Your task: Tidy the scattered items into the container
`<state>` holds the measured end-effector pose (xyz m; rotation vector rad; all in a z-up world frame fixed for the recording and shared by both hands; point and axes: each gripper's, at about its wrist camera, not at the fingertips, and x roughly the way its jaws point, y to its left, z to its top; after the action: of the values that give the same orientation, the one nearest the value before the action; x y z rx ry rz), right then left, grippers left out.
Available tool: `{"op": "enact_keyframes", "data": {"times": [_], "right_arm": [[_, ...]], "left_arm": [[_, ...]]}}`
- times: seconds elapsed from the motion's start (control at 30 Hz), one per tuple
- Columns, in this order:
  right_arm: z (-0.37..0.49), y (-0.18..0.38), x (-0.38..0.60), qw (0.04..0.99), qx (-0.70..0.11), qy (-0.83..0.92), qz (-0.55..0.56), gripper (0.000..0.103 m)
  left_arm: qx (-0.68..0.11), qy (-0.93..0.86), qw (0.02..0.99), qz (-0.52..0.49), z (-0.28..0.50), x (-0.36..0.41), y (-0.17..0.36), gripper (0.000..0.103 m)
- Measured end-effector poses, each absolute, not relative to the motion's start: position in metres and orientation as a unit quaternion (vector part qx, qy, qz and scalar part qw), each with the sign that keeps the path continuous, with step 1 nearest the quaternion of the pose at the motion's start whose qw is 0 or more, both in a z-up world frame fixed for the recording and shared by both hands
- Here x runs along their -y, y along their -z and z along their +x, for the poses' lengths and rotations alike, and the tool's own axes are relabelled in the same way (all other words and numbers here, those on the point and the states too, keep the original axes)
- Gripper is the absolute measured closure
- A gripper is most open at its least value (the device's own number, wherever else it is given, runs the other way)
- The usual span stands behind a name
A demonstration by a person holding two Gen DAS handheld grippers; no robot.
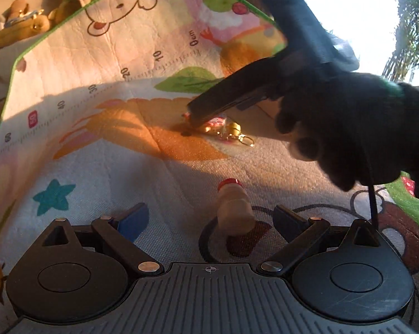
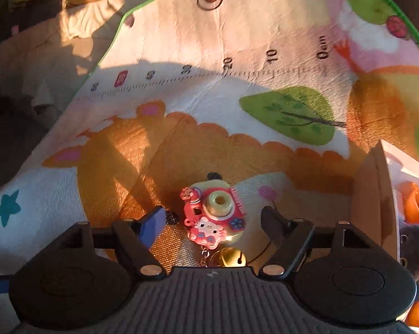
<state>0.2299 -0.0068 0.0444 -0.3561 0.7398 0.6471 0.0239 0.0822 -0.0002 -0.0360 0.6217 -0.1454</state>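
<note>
- Sunlit cartoon play mat (image 2: pixel 209 41) with a printed ruler; box (image 2: pixel 376 194) at three o'clock (contents cut off).
- Right gripper (image 2: pixel 213 220) spread around the camera keychain (image 2: pixel 213 214); left gripper (image 1: pixel 210 220) released, bottle toy (image 1: pixel 234 208) between.

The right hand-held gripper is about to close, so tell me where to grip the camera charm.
Grip the camera charm across its flat pink body, from above: it lies face-up between the open fingers, with bell and chain trailing toward the hand-held gripper.

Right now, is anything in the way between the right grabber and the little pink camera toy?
Nothing visible. The right gripper is open, and the pink camera keychain lies on the play mat right between its fingers, with its gold bell trailing toward the gripper body.
</note>
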Motion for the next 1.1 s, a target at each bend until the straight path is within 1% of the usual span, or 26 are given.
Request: {"op": "enact_keyframes", "data": {"times": [0.03, 0.07, 0.1, 0.23, 0.43, 0.57, 0.67, 0.73, 0.8, 0.83, 0.87, 0.93, 0.97, 1.0, 1.03, 1.07, 1.1], "right_arm": [[0.229, -0.046, 0.009, 0.865, -0.356, -0.313, -0.164, 0.046], [0.227, -0.048, 0.011, 0.863, -0.361, -0.313, -0.162, 0.058], [0.224, -0.052, 0.016, 0.863, -0.363, -0.311, -0.160, 0.059], [0.196, -0.071, 0.056, 0.871, -0.348, -0.313, -0.147, 0.060], [0.123, -0.097, 0.150, 0.887, -0.314, -0.313, -0.128, 0.059], [0.080, -0.084, 0.203, 0.900, -0.308, -0.284, -0.117, 0.059], [0.062, -0.063, 0.230, 0.909, -0.317, -0.254, -0.099, 0.059], [0.053, -0.054, 0.244, 0.918, -0.308, -0.236, -0.081, 0.059], [0.047, -0.048, 0.251, 0.926, -0.294, -0.222, -0.078, 0.059], [0.046, -0.046, 0.254, 0.929, -0.289, -0.219, -0.075, 0.059], [0.046, -0.044, 0.256, 0.930, -0.288, -0.218, -0.071, 0.059], [0.047, -0.040, 0.259, 0.930, -0.289, -0.219, -0.058, 0.059], [0.046, -0.039, 0.262, 0.931, -0.288, -0.219, -0.052, 0.056], [0.046, -0.037, 0.264, 0.932, -0.288, -0.217, -0.046, 0.049], [0.047, -0.036, 0.266, 0.933, -0.288, -0.214, -0.038, 0.044], [0.048, -0.035, 0.268, 0.933, -0.289, -0.210, -0.030, 0.036], [0.050, -0.034, 0.271, 0.934, -0.292, -0.207, -0.021, 0.033]], "left_arm": [[-0.305, 0.072, 0.950, -0.017, 0.024, -0.082, 0.000, 0.004], [-0.304, 0.072, 0.950, -0.017, 0.023, -0.082, 0.000, 0.004], [-0.304, 0.072, 0.950, -0.018, 0.023, -0.083, 0.000, 0.004], [-0.301, 0.071, 0.951, -0.019, 0.022, -0.083, 0.000, 0.004], [-0.303, 0.055, 0.951, -0.008, 0.022, -0.079, -0.001, 0.004], [-0.310, 0.059, 0.949, -0.004, 0.024, -0.074, -0.006, 0.004], [-0.322, 0.082, 0.943, -0.019, 0.030, -0.069, -0.008, 0.004], [-0.328, 0.093, 0.940, -0.012, 0.034, -0.061, -0.009, 0.005], [-0.331, 0.102, 0.938, 0.006, 0.037, -0.050, -0.009, 0.009], [-0.335, 0.105, 0.936, 0.013, 0.038, -0.046, -0.009, 0.016], [-0.339, 0.106, 0.934, 0.018, 0.040, -0.042, -0.008, 0.019], [-0.342, 0.102, 0.934, 0.028, 0.044, -0.036, -0.007, 0.020], [-0.343, 0.101, 0.933, 0.032, 0.046, -0.034, -0.007, 0.025], [-0.344, 0.103, 0.933, 0.034, 0.047, -0.032, -0.008, 0.029], [-0.344, 0.108, 0.932, 0.035, 0.048, -0.030, -0.009, 0.039], [-0.345, 0.116, 0.931, 0.033, 0.048, -0.028, -0.010, 0.044], [-0.347, 0.126, 0.929, 0.032, 0.047, -0.025, -0.011, 0.045]]}}
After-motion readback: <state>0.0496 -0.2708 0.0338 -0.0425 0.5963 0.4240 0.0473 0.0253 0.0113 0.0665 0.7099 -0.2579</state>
